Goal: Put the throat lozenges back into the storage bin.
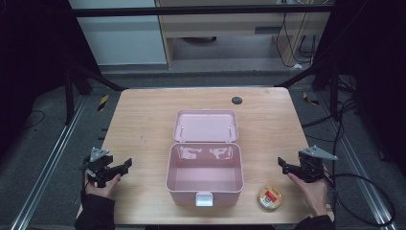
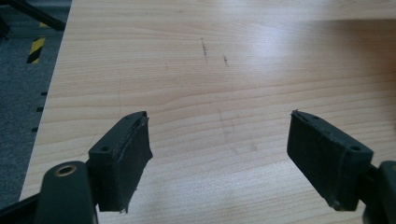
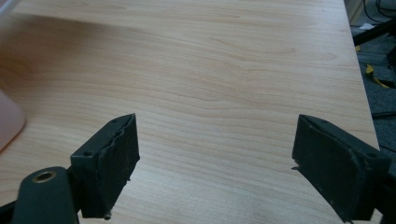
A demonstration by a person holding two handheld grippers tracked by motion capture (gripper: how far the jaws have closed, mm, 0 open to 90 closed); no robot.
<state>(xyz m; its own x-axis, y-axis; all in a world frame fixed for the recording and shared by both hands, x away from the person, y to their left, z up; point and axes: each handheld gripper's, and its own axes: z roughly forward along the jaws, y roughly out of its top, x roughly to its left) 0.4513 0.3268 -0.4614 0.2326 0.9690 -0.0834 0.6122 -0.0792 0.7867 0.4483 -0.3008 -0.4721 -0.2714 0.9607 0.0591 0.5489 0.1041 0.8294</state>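
An open pink plastic box (image 1: pixel 205 184) stands at the middle of the wooden table (image 1: pixel 143 120), empty inside, with its lid (image 1: pixel 206 125) laid back flat behind it. A small round yellow tin (image 1: pixel 269 197) lies just right of the box near the front edge. My left gripper (image 1: pixel 125 166) (image 2: pixel 219 123) hovers over bare wood left of the box, open, nothing between its pads. My right gripper (image 1: pixel 284 166) (image 3: pixel 217 123) sits right of the box, open and empty too. A corner of the pink box (image 3: pixel 9 121) shows at the left of the right gripper view.
A black round grommet (image 1: pixel 237 100) sits in the table near its far edge. The table's left edge (image 2: pixel 44 107) drops to grey floor with a yellow-black marker (image 2: pixel 36 49). Cables (image 1: pixel 364 191) trail on the floor to the right.
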